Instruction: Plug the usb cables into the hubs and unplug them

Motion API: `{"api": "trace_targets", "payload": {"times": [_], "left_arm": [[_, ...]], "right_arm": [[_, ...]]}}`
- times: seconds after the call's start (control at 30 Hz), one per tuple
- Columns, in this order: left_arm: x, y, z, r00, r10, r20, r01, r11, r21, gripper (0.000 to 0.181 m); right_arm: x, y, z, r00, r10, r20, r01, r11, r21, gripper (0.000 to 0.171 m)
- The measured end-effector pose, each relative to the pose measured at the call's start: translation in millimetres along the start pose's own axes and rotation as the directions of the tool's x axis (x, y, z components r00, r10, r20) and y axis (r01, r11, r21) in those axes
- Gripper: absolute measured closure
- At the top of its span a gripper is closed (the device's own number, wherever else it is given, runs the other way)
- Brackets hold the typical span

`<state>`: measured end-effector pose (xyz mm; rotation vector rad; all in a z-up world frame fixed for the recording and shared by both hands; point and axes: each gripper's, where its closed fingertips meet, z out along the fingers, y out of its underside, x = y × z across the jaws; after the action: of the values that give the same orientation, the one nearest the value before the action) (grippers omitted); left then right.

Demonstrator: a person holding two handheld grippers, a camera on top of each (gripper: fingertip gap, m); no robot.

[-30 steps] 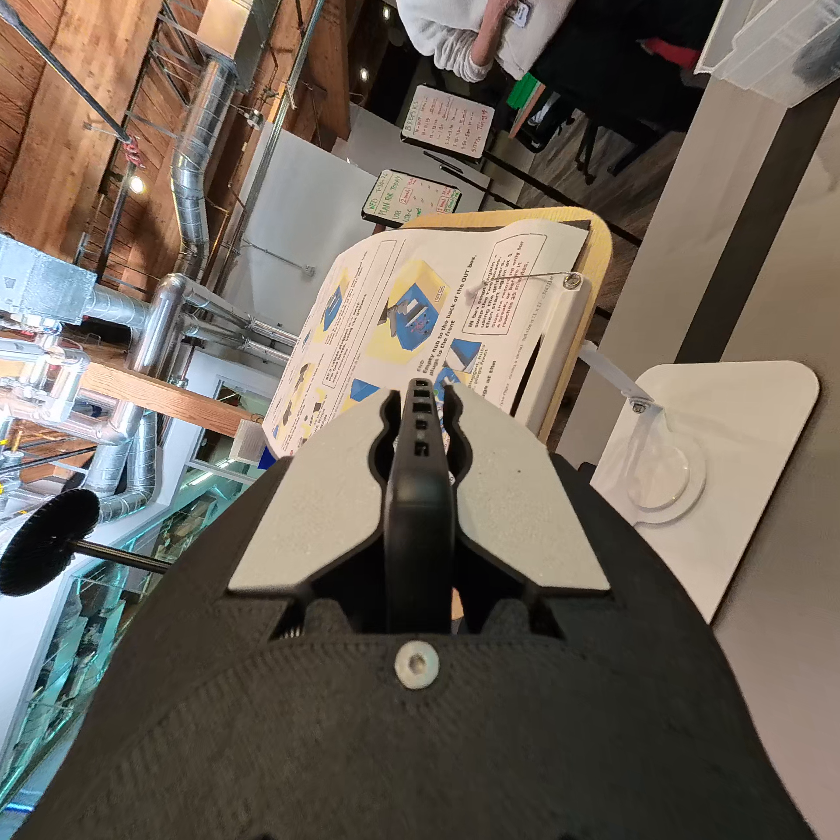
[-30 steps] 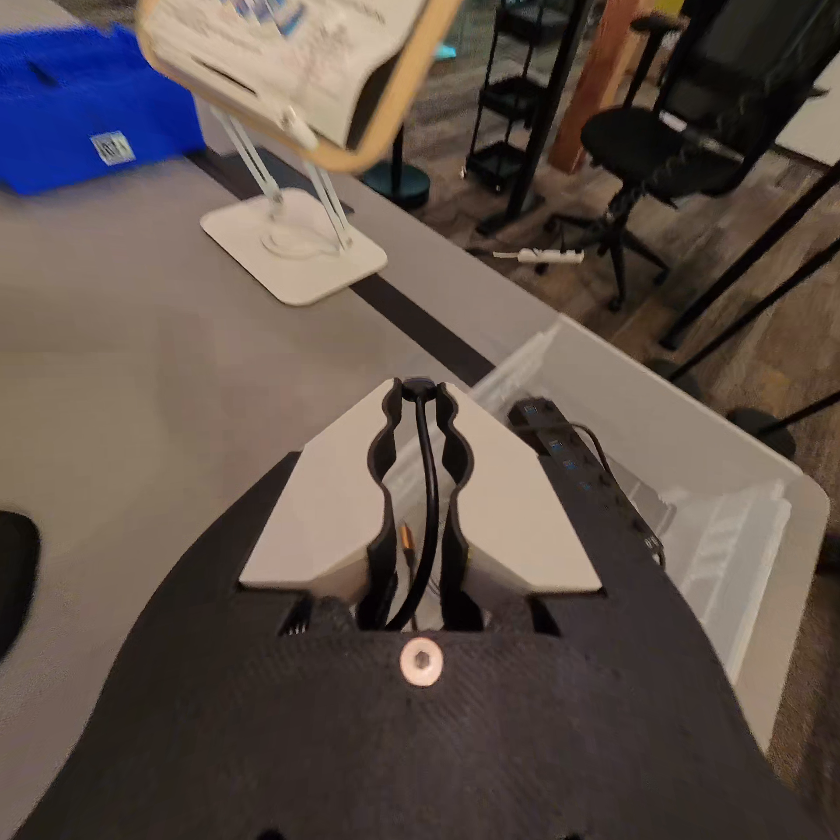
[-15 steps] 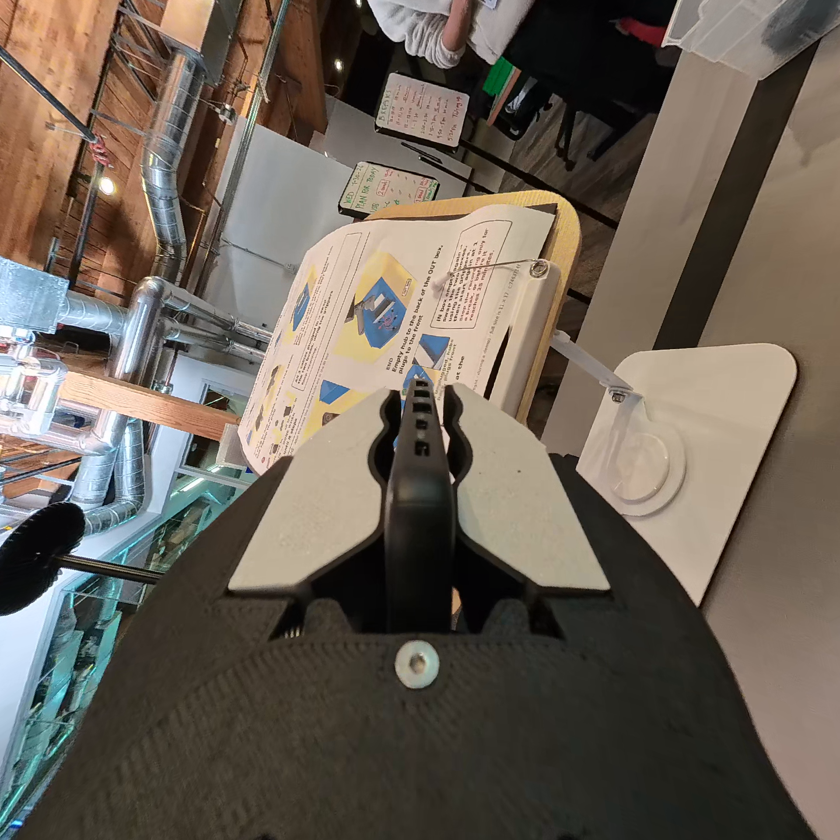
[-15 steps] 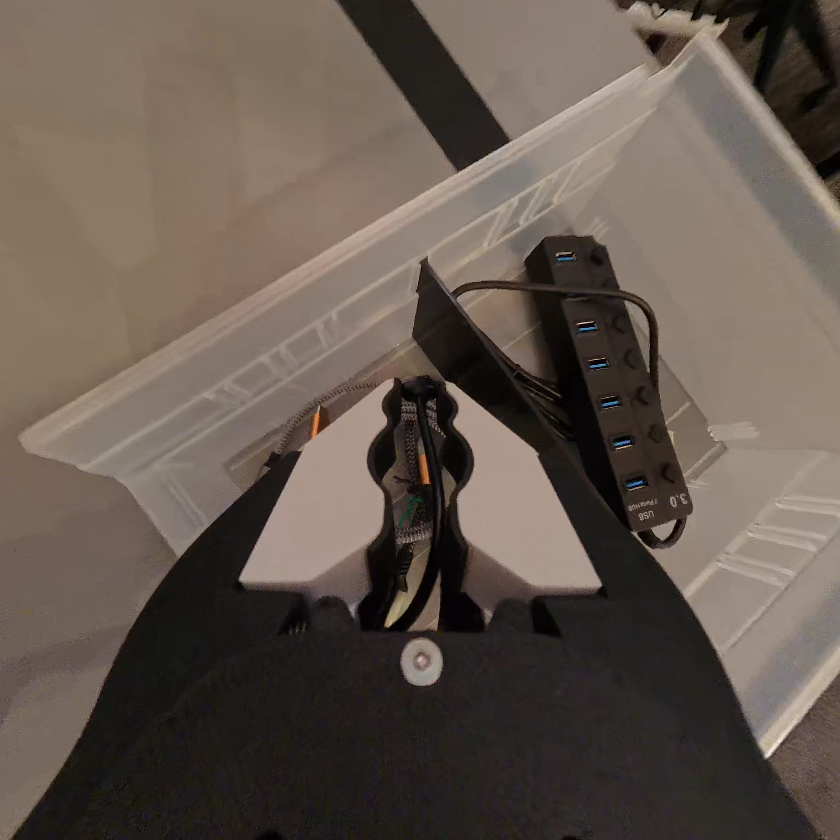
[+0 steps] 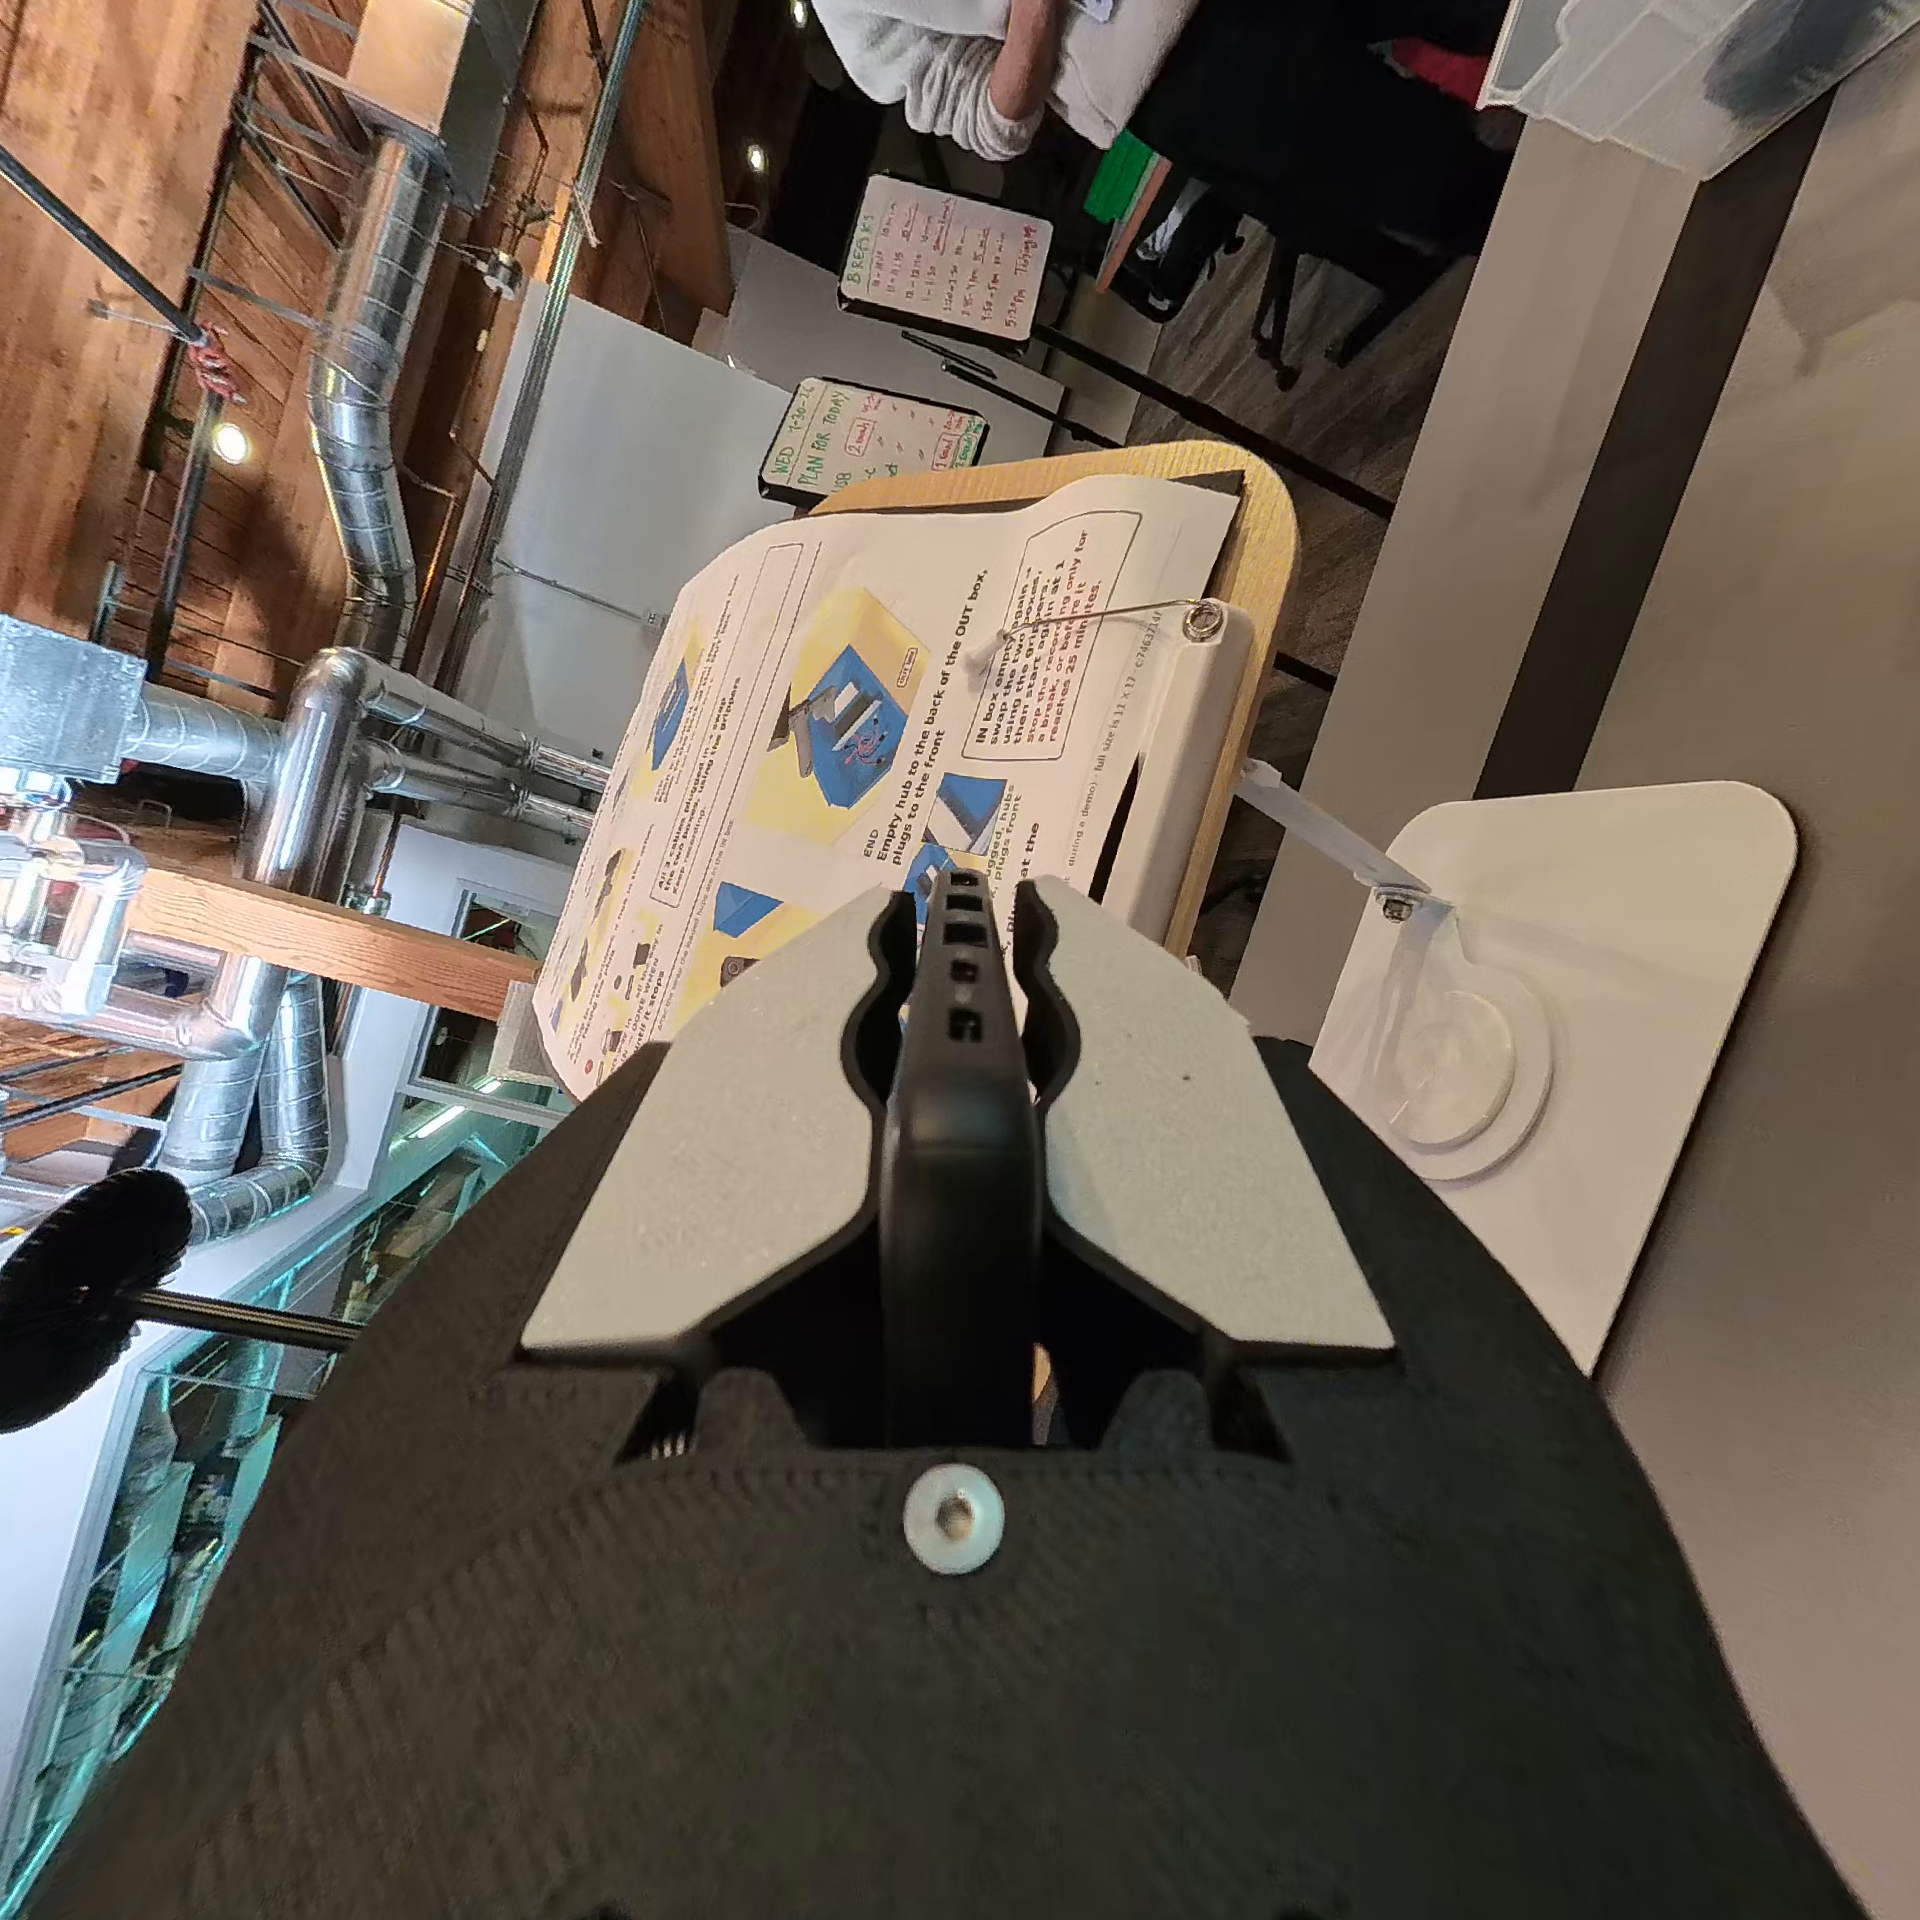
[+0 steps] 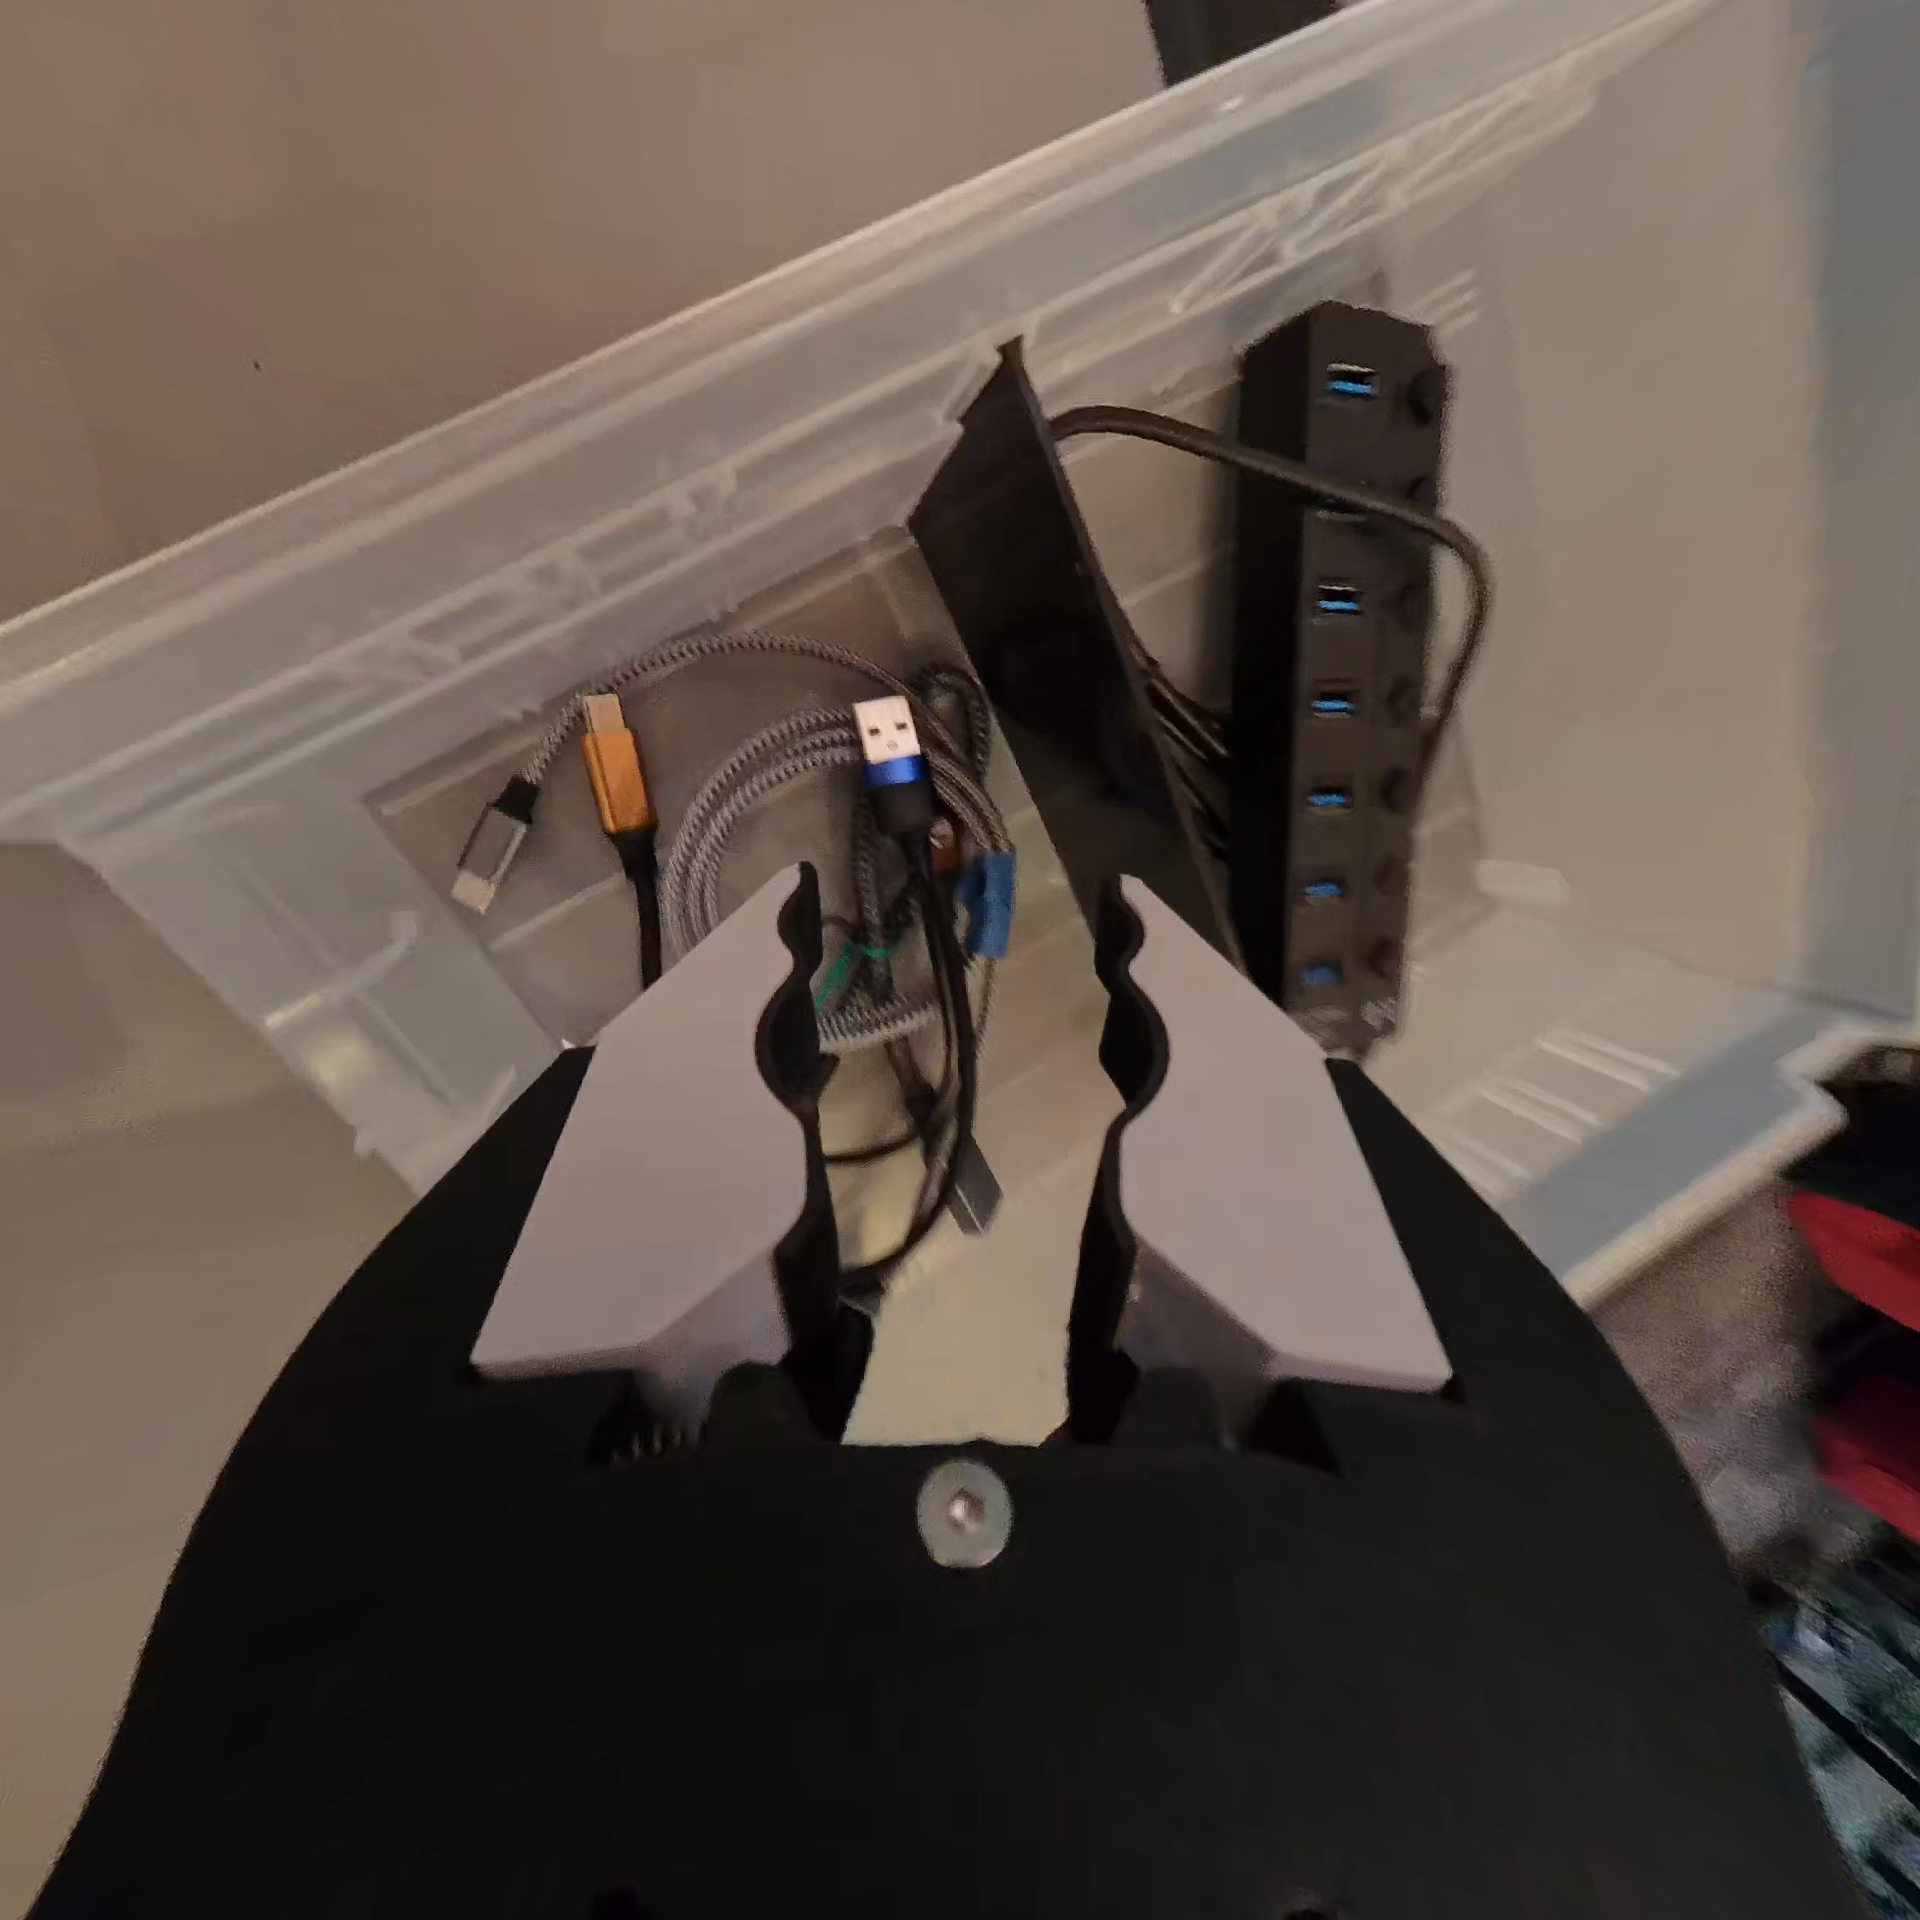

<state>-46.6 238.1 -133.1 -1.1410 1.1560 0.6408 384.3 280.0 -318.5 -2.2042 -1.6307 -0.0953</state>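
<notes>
We hold the left gripper (image 5: 961,914) clamped on a black hub (image 5: 961,1049), its ports facing up between the fingers; beyond it stands a paper sheet (image 5: 862,769) on a stand with a white base (image 5: 1621,987) on the grey table (image 5: 1787,520). We hold the right gripper (image 6: 956,914) spread apart and empty above a clear bin (image 6: 665,520); inside lie coiled cables (image 6: 769,790), a black divider (image 6: 1049,613) and a second hub (image 6: 1340,675).
</notes>
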Motion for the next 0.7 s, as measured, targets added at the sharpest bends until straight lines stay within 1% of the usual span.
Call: {"api": "trace_targets", "payload": {"times": [0.03,0.1,0.13,0.2,0.27,0.33,0.37,0.4,0.47,0.5,0.57,0.7], "left_arm": [[-0.3,-0.5,-0.4,1.000,0.000,0.000,0.000,1.000,0.002,0.162],[-1.3,-2.0,-1.3,1.000,0.000,0.002,0.000,1.000,0.008,0.162],[-1.4,-3.6,-2.0,1.000,0.000,0.003,0.000,1.000,0.015,0.162],[-1.1,-9.0,-3.5,1.000,-0.017,-0.006,0.017,0.999,0.037,0.162],[-0.2,-16.4,-6.2,1.000,-0.009,-0.010,0.010,0.998,0.062,0.162],[2.0,-27.3,-10.2,1.000,-0.013,-0.027,0.015,0.994,0.105,0.162],[1.8,-32.1,-12.0,0.999,-0.018,-0.029,0.021,0.993,0.119,0.162],[3.0,-37.3,-14.0,0.999,-0.022,-0.041,0.027,0.991,0.135,0.162],[3.6,-47.7,-18.5,0.998,-0.027,-0.050,0.035,0.985,0.171,0.162],[4.4,-52.5,-20.9,0.998,-0.027,-0.060,0.038,0.981,0.188,0.162],[3.7,-63.2,-26.8,0.996,-0.041,-0.073,0.057,0.971,0.233,0.162],[1.9,-81.7,-39.1,0.995,-0.041,-0.091,0.067,0.953,0.297,0.162]], "right_arm": [[3.4,-3.6,-13.7,0.999,-0.018,-0.046,0.019,1.000,0.010,0.120],[5.2,-29.6,-49.3,0.988,-0.053,-0.148,0.068,0.993,0.099,0.130],[3.2,-46.2,-68.0,0.975,-0.082,-0.207,0.111,0.985,0.130,0.132],[-13.2,-96.5,-104.4,0.937,-0.151,-0.313,0.230,0.945,0.232,0.136],[-41.0,-157.6,-134.0,0.888,-0.218,-0.405,0.367,0.867,0.338,0.130],[-74.2,-218.6,-156.2,0.810,-0.292,-0.509,0.525,0.748,0.406,0.132],[-89.4,-244.6,-162.7,0.772,-0.318,-0.551,0.585,0.696,0.417,0.129],[-103.5,-268.5,-167.9,0.729,-0.341,-0.594,0.642,0.642,0.420,0.130],[-129.1,-309.6,-175.6,0.654,-0.372,-0.659,0.732,0.531,0.426,0.135],[-135.5,-324.6,-176.2,0.616,-0.386,-0.687,0.765,0.501,0.406,0.138],[-139.0,-346.5,-173.9,0.551,-0.410,-0.726,0.812,0.462,0.356,0.142],[-144.2,-370.2,-168.0,0.451,-0.454,-0.768,0.878,0.383,0.289,0.141]]}}
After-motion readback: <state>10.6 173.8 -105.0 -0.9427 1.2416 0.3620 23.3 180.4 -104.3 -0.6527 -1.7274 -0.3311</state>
